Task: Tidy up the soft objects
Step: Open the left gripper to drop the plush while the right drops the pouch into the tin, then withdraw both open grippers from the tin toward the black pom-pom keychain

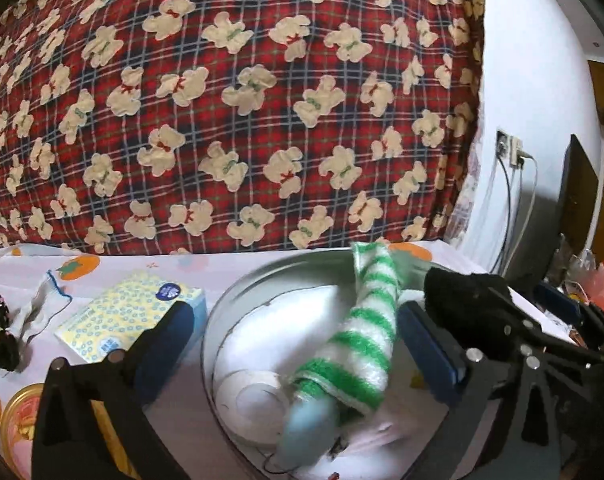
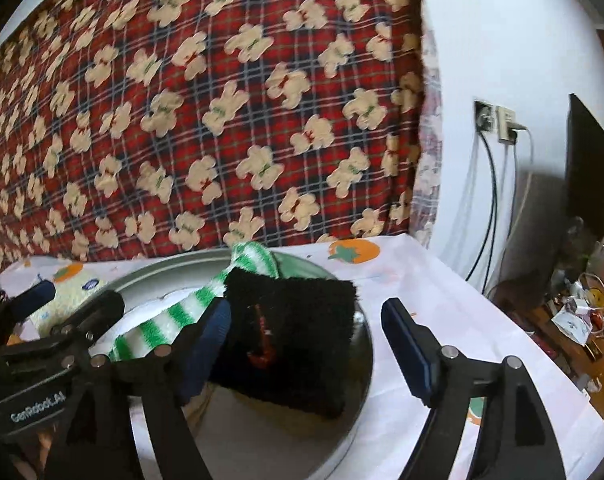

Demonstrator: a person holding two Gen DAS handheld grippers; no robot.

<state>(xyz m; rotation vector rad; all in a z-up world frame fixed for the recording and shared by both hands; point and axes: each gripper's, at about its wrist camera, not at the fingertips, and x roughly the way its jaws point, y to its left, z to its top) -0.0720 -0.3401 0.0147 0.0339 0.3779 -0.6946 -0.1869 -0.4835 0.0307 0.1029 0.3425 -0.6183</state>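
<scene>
Round metal basin on table: holds striped sock, black fuzzy sock, white items. Left gripper and right gripper: jaws spread, holding nothing. Risk: black sock overhangs rim, may slide out if nudged.

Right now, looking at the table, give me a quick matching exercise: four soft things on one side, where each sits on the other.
Things:
1. striped sock
2. black fuzzy cloth
3. tissue pack
4. white sock with blue trim

Places:
A. over the metal basin's right side
B. table, just left of basin
C. table, left of tissue pack
D. inside basin

Pairs: 1-D, 2-A, 3-B, 4-C
</scene>
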